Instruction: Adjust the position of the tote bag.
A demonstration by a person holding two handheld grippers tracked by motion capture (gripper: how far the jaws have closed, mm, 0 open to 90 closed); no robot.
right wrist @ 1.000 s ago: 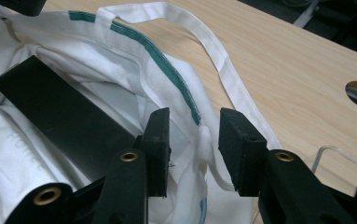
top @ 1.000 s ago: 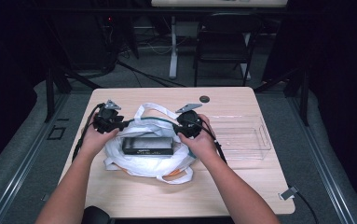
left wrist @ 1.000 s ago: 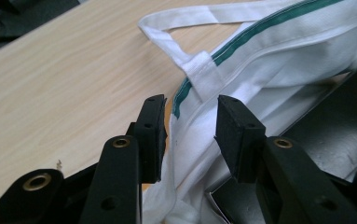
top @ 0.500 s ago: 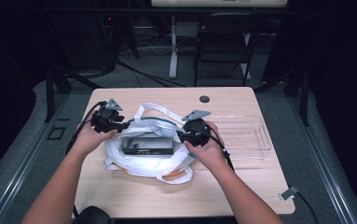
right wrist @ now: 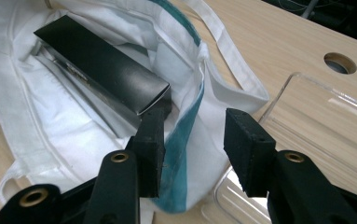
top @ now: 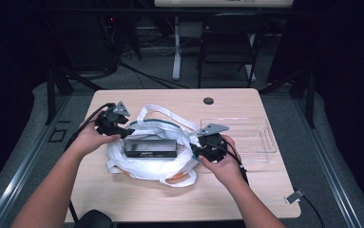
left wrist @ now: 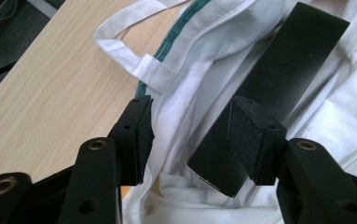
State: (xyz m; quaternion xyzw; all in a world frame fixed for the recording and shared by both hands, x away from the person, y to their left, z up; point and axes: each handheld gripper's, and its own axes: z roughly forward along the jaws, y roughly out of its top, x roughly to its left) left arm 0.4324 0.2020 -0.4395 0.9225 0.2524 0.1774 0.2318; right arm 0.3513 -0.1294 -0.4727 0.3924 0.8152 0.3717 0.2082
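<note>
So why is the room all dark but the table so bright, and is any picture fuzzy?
High view: light falls on the table, the room around it stays dark, and the white bag glares almost blank; the picture is a bit soft. Left gripper view: the black box is fairly sharp, with a soft shine. Right gripper view: the clear tray catches bright glints on its edges.

My table (top: 137, 199) is a pale wood-grain top with a round cable hole (top: 208, 100) near its far edge. A white cloth bag (top: 141, 166) with a green-trimmed rim lies spread across the middle, its straps trailing toward the far edge. A clear plastic tray (top: 255, 137) sits by the right edge, just beside the bag. A small grey clip (top: 291, 196) rests at the near right corner.
</note>
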